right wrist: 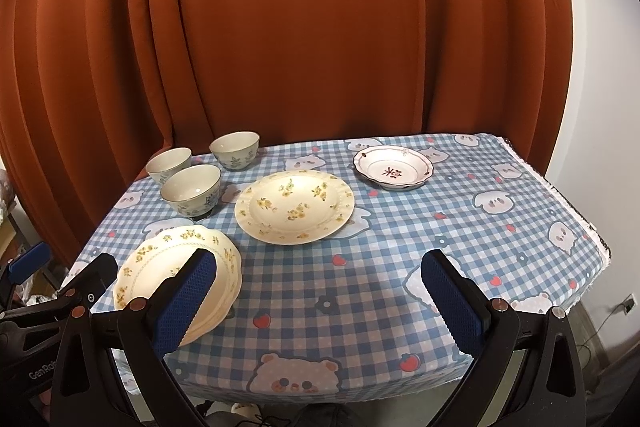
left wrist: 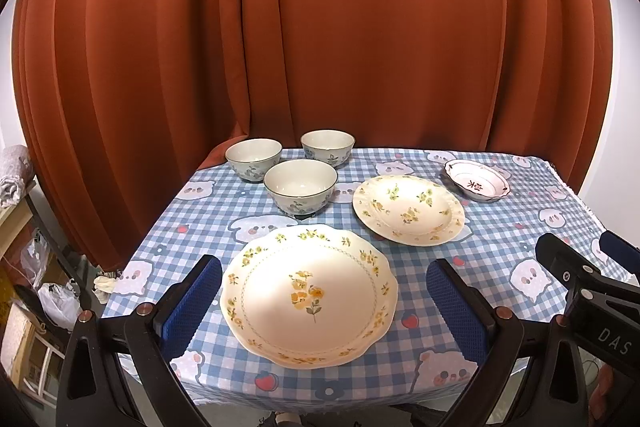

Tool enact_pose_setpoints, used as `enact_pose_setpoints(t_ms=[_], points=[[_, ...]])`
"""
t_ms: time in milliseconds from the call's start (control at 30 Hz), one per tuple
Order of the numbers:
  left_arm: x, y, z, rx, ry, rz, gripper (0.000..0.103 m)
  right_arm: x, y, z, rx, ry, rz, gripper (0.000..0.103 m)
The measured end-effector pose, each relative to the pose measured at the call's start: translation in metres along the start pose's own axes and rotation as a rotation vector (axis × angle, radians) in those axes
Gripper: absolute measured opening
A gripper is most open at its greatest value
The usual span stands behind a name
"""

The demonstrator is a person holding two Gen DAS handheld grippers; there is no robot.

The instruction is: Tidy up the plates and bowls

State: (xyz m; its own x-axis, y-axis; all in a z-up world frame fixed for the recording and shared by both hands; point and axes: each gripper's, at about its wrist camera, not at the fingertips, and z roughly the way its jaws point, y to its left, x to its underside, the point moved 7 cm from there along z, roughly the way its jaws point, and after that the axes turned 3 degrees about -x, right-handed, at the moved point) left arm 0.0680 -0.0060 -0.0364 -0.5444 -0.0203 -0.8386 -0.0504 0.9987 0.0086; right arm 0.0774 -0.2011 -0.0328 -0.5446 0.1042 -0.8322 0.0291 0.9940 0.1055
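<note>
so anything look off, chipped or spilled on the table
Nothing stands out. The three blue-flowered bowls stand upright, apart, none nested yet. The scalloped yellow-flowered plate, the round cream plate and the small red-trimmed dish lie flat on the checked tablecloth, with no visible chips or spills.

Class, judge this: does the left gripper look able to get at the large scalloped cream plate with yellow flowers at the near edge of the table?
Probably yes. The left gripper is open, its blue pads either side of the large scalloped cream plate with yellow flowers, and nothing lies between them.
</note>
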Motion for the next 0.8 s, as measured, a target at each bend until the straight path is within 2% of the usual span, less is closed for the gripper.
enact_pose_setpoints(t_ms=[233, 500, 800], points=[[0.000, 0.006, 0.006, -0.010, 0.008, -0.005, 0.103, -0.001, 0.002, 0.006, -0.006, 0.008, -0.003, 0.103], [-0.013, 0.020, 0.034, -0.010, 0.039, -0.002, 0.103, -0.007, 0.020, 0.031, -0.002, 0.036, -0.002, 0.103], [-0.017, 0.043, 0.086, 0.009, 0.132, 0.001, 0.101, -0.012, 0.046, 0.078, 0.020, 0.109, 0.013, 0.103]])
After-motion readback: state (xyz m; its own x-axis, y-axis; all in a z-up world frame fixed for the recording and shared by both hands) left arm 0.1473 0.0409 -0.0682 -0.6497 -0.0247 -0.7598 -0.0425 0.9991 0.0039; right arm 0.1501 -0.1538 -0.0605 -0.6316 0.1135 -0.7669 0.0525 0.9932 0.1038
